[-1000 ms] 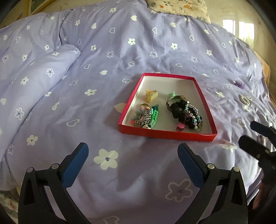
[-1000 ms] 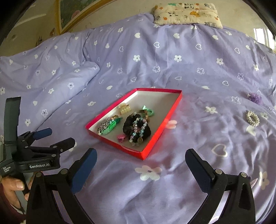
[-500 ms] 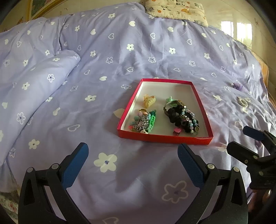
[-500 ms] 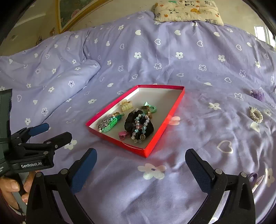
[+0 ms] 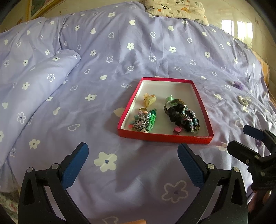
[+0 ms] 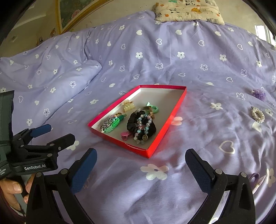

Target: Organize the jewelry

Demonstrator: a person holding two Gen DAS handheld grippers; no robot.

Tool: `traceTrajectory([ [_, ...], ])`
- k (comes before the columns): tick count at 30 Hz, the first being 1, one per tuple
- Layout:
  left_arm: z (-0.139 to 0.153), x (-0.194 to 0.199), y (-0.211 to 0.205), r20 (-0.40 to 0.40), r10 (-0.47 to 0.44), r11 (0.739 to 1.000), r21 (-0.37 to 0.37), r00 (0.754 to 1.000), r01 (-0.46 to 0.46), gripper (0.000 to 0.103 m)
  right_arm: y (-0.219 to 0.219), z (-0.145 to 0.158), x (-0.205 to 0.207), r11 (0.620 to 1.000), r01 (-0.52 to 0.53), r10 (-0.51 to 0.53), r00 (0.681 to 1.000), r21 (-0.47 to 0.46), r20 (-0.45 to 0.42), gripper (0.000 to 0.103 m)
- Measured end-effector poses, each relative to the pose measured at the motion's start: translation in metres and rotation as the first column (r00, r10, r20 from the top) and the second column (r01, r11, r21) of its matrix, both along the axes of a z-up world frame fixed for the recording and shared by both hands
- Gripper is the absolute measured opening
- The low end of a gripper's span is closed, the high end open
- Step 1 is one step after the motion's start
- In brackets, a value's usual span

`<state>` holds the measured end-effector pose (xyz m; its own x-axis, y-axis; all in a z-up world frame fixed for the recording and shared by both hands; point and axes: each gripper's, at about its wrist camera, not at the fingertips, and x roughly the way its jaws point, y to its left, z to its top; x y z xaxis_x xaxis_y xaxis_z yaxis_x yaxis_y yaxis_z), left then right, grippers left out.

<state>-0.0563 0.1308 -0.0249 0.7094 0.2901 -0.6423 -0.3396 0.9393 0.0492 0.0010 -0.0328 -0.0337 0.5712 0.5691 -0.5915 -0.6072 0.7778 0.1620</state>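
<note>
Two fisheye views are taken from low above a purple bedspread (image 5: pixel 138 56), each looking forward between the wide-spread fingers of its own gripper toward the pillow (image 6: pixel 188 10) at the far end. The red tray (image 5: pixel 165 136) is seen nearly head-on from the left wrist and corner-on, from further right, in the right wrist view. Tray and bedspread are shared by both views, and each gripper is caught at the edge of the other's picture.
</note>
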Motion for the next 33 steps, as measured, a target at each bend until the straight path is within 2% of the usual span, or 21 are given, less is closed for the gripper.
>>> traceTrajectory([
  [33, -0.0016, -0.0026, 0.001, -0.003, 0.008, 1.0, -0.002, 1.0, -0.008, 0.103, 0.0059, 0.0052, -0.0051, 1.0, -0.023, 0.023, 1.0, 0.01, -0.001, 0.103],
])
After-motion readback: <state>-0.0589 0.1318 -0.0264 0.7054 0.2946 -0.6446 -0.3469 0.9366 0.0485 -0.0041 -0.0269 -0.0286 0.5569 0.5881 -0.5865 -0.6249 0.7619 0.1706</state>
